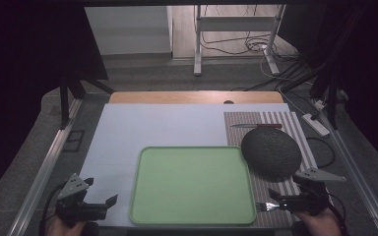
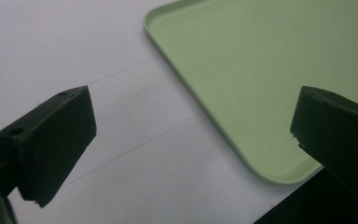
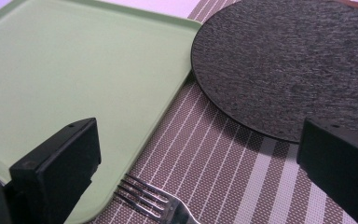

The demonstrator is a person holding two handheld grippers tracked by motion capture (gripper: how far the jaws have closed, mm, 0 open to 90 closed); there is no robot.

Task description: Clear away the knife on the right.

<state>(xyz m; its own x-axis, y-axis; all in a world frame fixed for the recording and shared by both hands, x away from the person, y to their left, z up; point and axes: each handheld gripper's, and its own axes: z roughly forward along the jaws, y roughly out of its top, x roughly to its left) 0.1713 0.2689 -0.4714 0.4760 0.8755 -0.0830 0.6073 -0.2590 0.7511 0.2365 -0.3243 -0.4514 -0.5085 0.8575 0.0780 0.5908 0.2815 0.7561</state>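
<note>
- I have the right gripper (image 1: 275, 202) low at the near right of the table, its jaws wide apart with the fork (image 3: 156, 205) lying between them on the striped mat (image 3: 223, 158). As far as I can tell, the pads do not touch it.
- The fork lies flat, tines toward the green tray (image 1: 193, 183), just beside the tray's near right corner and near the dark plate (image 1: 270, 151).
- My left gripper (image 1: 101, 205) sits at the tray's near left corner, jaws apart, nothing between them.
- I judge this the start of a fork pick-up: approach made, grasp not yet made.
- Next I need to settle the pads around the handle and close squarely; a thin, flat handle may slip or tip.
</note>
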